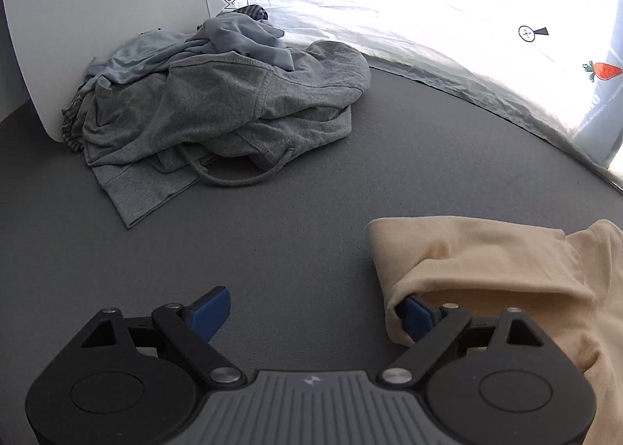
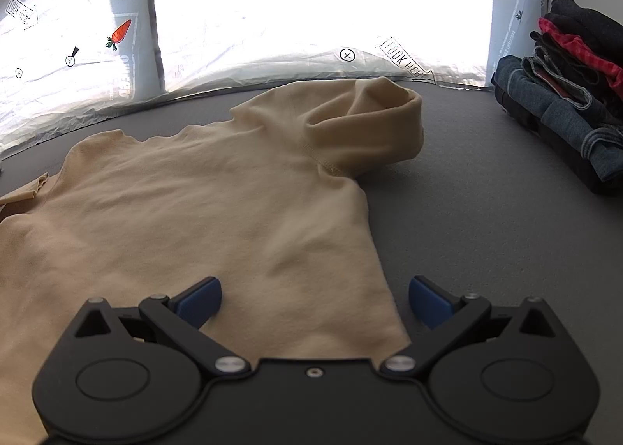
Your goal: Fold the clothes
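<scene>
Ahead of the right hand-held gripper [image 2: 314, 302], jaws wide astride its side edge, we find the beige T-shirt [image 2: 202, 211] flat on the worktop [image 2: 486, 234]. We note the left hand-held gripper [image 1: 313, 314] equally wide, one finger under a sleeve; we judge both must close before folding.

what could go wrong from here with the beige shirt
1. The left gripper is open, and its right finger is tucked under the beige shirt: it might snag or drag the cloth.
2. The sleeve stands bunched, so a fold may trap wrinkles.
3. The right gripper, open, straddles only the shirt's edge: a thin pinch could slip.
</scene>
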`<state>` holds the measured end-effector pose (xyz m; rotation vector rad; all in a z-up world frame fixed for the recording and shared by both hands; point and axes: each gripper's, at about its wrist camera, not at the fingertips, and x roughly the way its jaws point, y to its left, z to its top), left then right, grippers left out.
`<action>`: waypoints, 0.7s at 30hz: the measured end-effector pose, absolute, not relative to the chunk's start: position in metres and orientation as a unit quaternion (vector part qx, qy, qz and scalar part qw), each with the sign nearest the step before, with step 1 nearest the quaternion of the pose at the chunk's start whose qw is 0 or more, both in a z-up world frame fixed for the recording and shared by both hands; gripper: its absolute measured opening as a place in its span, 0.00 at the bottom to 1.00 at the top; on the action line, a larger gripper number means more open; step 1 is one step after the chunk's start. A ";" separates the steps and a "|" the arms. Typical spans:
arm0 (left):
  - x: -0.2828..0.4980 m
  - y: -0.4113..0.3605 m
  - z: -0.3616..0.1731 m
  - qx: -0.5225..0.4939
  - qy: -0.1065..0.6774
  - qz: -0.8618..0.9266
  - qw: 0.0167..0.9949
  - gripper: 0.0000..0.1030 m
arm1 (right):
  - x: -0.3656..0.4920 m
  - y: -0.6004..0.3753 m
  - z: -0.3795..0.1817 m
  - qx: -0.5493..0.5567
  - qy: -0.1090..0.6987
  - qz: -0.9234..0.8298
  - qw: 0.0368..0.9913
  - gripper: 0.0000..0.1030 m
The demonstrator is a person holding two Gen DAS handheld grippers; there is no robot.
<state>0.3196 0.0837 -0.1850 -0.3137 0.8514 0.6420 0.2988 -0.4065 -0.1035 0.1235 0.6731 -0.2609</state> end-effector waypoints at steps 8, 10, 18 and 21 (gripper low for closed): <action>0.283 0.117 -0.196 -0.259 0.419 0.337 0.803 0.92 | 0.299 -0.410 -0.103 0.061 0.329 -0.127 0.934 1.00; 0.288 0.106 -0.193 -0.202 0.428 0.324 0.820 0.92 | 0.299 -0.409 -0.103 0.061 0.329 -0.127 0.934 1.00; 0.298 0.065 -0.168 -0.039 0.409 0.195 0.891 0.95 | 0.299 -0.410 -0.103 0.061 0.330 -0.126 0.934 1.00; 0.300 0.071 -0.159 -0.062 0.407 0.197 0.890 0.97 | 0.299 -0.410 -0.103 0.061 0.330 -0.126 0.934 1.00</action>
